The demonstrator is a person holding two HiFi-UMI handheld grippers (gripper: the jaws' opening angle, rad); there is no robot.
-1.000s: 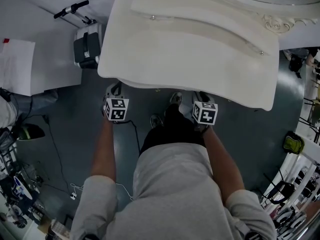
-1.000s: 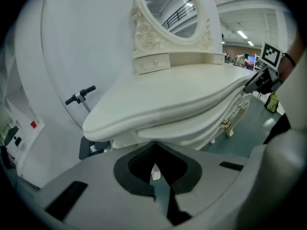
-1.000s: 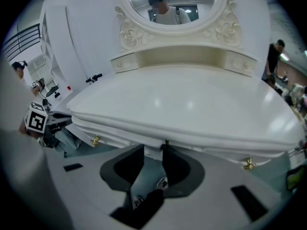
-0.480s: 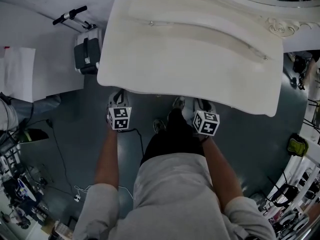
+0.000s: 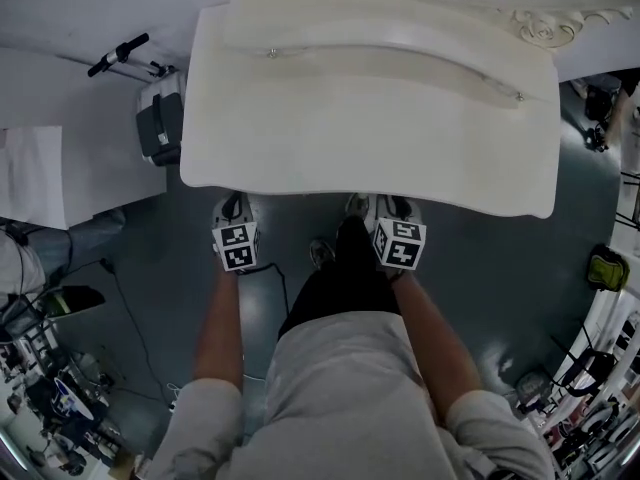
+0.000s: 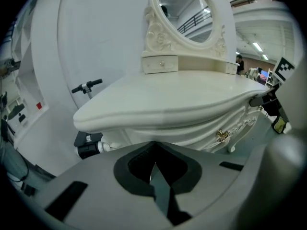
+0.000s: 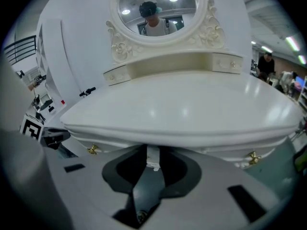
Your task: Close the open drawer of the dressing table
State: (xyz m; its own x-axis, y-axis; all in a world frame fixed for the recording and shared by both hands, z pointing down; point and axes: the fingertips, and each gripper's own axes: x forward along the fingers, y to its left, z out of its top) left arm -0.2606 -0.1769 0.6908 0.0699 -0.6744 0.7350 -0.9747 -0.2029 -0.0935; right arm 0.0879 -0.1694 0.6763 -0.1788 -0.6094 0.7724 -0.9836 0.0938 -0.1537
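The white dressing table (image 5: 370, 118) fills the top of the head view, its top hiding the drawers below. In the right gripper view its drawer front (image 7: 206, 150) sits just under the top's edge, with gold handles (image 7: 92, 150) at both sides; whether it stands out I cannot tell. My left gripper (image 5: 233, 208) is at the front edge on the left, jaws shut and empty (image 6: 153, 164). My right gripper (image 5: 395, 210) is at the edge right of centre. Its jaws (image 7: 151, 169) are closing, a narrow gap still showing, with a small white strip (image 7: 152, 157) at their far end.
A scooter (image 5: 120, 53) and a black-and-grey case (image 5: 160, 118) stand left of the table by a white panel (image 5: 60, 168). The oval mirror (image 7: 156, 8) rises at the back over two small drawers (image 7: 115, 74). Cables (image 5: 120, 298) cross the dark floor. The person's legs (image 5: 340, 268) stand between the grippers.
The head view has swung, so the table sits squarer and higher. Both grippers stay at the front edge; the right one sits slightly closer under it.
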